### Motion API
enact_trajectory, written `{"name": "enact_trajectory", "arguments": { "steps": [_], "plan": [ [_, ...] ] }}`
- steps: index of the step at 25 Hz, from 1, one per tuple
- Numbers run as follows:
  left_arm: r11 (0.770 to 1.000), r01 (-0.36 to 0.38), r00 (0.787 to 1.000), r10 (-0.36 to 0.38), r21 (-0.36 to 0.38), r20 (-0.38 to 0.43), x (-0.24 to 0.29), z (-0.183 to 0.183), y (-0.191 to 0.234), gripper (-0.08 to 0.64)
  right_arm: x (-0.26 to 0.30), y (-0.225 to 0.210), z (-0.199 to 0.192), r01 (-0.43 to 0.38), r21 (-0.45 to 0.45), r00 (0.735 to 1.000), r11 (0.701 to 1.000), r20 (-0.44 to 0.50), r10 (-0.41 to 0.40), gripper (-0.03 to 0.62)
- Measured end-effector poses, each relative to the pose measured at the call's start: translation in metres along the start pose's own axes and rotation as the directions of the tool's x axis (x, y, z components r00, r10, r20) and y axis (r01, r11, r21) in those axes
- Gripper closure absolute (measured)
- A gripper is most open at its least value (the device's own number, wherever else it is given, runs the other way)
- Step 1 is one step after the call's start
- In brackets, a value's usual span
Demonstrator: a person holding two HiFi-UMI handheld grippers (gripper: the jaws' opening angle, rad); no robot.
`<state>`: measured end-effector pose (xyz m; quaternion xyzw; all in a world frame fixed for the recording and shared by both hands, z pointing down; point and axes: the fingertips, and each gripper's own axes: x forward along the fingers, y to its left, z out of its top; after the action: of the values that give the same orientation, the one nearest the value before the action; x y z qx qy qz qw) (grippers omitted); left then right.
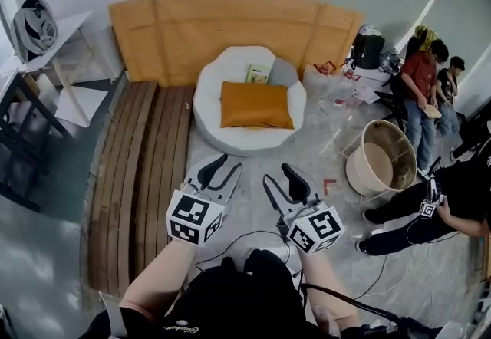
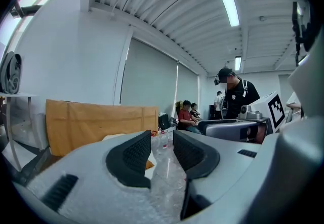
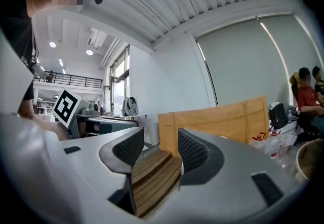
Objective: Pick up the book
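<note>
The book [image 1: 258,74], pale green, lies at the back of a round white seat [image 1: 209,100], behind an orange cushion [image 1: 255,105]. Both grippers are held low in the foreground, well short of the seat and pointing toward it. My left gripper [image 1: 230,162] [image 2: 162,137] is shut, with only a narrow slit between its dark pads and nothing in it. My right gripper [image 1: 276,173] [image 3: 161,139] stands beside it with a wider gap between its pads, holding nothing. The book does not show in either gripper view.
Wooden slats [image 1: 138,176] lie on the floor to the left. An orange board [image 1: 230,23] stands behind the seat. A round tub [image 1: 381,157] and seated people [image 1: 420,84] are at the right. Plastic bottles [image 1: 337,88] and cables [image 1: 253,241] lie about.
</note>
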<state>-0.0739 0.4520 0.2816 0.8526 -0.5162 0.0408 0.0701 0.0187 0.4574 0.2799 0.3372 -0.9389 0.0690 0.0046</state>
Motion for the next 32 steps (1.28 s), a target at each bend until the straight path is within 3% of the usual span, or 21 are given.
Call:
{"name": "enact_trajectory", "arguments": {
  "steps": [14,32],
  "plan": [
    [1.000,-0.004,1.000,0.004,-0.022,-0.003,0.079,-0.002,0.062,0.423,0.080,-0.065,-0.005,-0.013,0.011,1.000,1.000,-0.003,0.013,0.399],
    [0.998,-0.054,0.998,0.055,-0.036,0.010,0.334,0.060,0.146,0.423,0.222,-0.297,0.039,-0.068,0.029,0.997,0.997,-0.027,0.069,0.399]
  ]
}}
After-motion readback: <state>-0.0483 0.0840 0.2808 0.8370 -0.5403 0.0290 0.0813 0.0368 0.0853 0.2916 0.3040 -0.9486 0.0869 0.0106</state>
